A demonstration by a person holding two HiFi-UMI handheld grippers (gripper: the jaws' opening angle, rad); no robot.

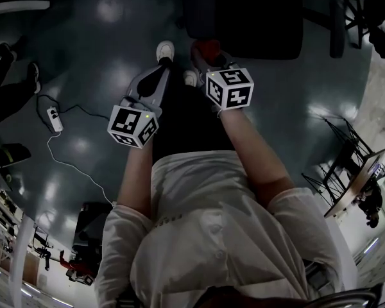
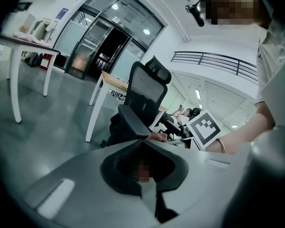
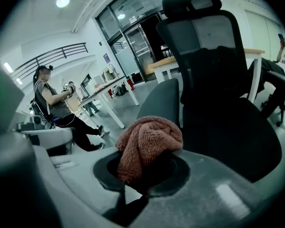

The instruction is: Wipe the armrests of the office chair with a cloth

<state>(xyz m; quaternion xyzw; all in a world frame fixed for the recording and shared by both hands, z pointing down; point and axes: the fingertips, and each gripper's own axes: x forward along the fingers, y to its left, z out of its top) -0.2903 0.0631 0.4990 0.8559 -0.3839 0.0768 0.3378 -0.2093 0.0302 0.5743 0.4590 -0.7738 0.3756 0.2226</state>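
Evidently we haven't begun wiping. The right gripper (image 3: 143,177) has its jaws pinching the bunched cloth (image 3: 147,139), near the office chair (image 3: 213,80) but apart from it. The left gripper (image 2: 149,184) has its jaws pressed together on nothing. Both armrests (image 2: 132,122) remain to do; the head view crops the chair, and dim light obscures them.

This is a large open office hall: a glossy grey-green floor (image 1: 102,43), a white-legged, wooden-topped desk (image 2: 115,81), a black mesh high-backed office chair (image 3: 213,56), tall glass-panelled doors (image 2: 97,42) at the far wall, and a railed upper gallery (image 2: 213,61).
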